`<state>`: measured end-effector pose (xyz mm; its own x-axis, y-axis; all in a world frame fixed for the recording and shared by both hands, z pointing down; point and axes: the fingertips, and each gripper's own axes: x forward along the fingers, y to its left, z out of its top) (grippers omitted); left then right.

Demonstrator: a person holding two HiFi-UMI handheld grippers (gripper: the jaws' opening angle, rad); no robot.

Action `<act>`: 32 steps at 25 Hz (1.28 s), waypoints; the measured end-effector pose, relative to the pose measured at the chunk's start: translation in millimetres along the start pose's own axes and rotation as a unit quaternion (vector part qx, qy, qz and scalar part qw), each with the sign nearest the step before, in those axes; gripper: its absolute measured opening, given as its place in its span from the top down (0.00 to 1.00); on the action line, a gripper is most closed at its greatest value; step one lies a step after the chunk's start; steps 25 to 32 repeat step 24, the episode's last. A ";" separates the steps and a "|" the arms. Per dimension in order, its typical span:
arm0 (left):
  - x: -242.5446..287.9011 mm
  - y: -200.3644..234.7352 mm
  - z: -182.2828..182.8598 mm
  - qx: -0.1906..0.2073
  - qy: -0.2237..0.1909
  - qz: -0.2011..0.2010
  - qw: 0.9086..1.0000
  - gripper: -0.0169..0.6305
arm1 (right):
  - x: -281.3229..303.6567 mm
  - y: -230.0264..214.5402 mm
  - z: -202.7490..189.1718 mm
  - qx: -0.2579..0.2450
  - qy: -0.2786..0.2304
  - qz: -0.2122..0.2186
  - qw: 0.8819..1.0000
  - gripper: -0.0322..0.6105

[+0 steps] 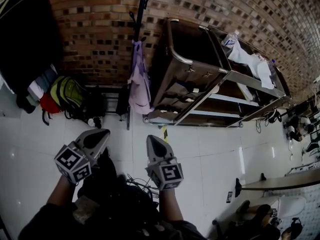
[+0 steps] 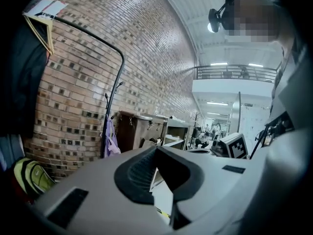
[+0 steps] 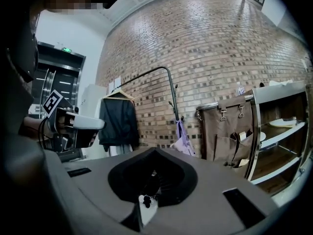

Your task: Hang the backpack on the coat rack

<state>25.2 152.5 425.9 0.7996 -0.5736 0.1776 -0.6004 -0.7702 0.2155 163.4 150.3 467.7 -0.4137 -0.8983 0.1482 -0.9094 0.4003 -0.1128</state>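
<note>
The coat rack (image 1: 139, 19) stands against the brick wall (image 1: 95, 14), a purple garment (image 1: 139, 86) on it. The black backpack (image 1: 117, 196) hangs well short of the rack, under your tongs: right tongs (image 1: 152, 141) pinch its fabric, left tongs (image 1: 101, 134) are closed, seemingly empty. Raise its strap over a free hook.

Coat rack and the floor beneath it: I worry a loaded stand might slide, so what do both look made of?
The coat rack looks like thin metal tube painted matte black, judging by its slim pole and hooks, though that is uncertain. The floor looks like glossy white tile: grid joints and light reflections show.
</note>
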 end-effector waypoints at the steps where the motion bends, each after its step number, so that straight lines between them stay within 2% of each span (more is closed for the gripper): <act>1: -2.5 -2.0 0.6 -0.002 -0.001 0.003 1.000 0.94 | -1.0 2.1 -3.0 -0.004 0.009 0.003 1.000 0.94; 9: -25.1 0.0 3.8 -0.014 -0.006 0.018 1.000 0.94 | 6.7 22.7 -12.8 -0.012 0.049 0.028 0.998 0.94; 12: -37.5 5.7 8.3 -0.016 -0.010 0.026 0.999 0.94 | 13.7 36.0 -8.0 -0.035 0.056 0.042 0.997 0.94; 22: -72.3 14.9 9.1 -0.020 -0.029 0.038 0.999 0.94 | 19.4 70.0 -2.1 -0.052 0.059 0.056 0.995 0.94; 24: -77.6 16.0 7.4 -0.022 -0.030 0.037 0.999 0.94 | 19.7 73.5 -4.9 -0.069 0.063 0.057 0.994 0.94; 32: -77.6 16.0 7.4 -0.022 -0.030 0.037 0.999 0.94 | 19.7 73.5 -4.9 -0.069 0.063 0.057 0.994 0.94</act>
